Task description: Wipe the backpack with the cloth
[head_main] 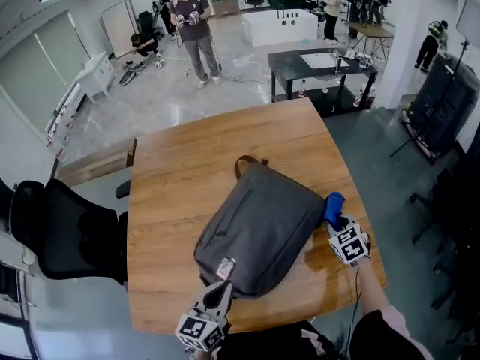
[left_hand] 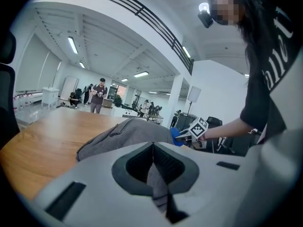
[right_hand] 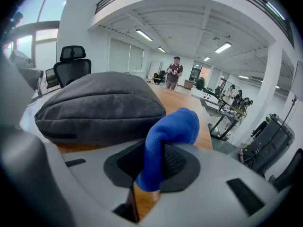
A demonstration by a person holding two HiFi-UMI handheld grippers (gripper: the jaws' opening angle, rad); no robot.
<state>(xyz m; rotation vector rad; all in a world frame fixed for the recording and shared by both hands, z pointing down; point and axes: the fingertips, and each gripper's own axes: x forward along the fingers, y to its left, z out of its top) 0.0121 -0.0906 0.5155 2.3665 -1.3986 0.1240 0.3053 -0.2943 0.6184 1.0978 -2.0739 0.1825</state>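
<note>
A grey backpack [head_main: 262,227] lies flat on the wooden table [head_main: 187,163], handle pointing away from me. My left gripper [head_main: 223,276] sits at the backpack's near edge, shut on a fold of its grey fabric [left_hand: 156,178]. My right gripper [head_main: 335,220] is at the backpack's right side, shut on a blue cloth [head_main: 334,207]. In the right gripper view the cloth [right_hand: 168,136] sticks up between the pads, just short of the backpack [right_hand: 99,105]. The left gripper view shows the backpack [left_hand: 128,134] with the right gripper [left_hand: 182,135] and cloth [left_hand: 175,136] beyond it.
A black office chair [head_main: 67,231] stands at the table's left side. Beyond the table's far edge are a low black table [head_main: 315,70] and a standing person [head_main: 195,28]. Dark equipment [head_main: 442,103] stands at the right.
</note>
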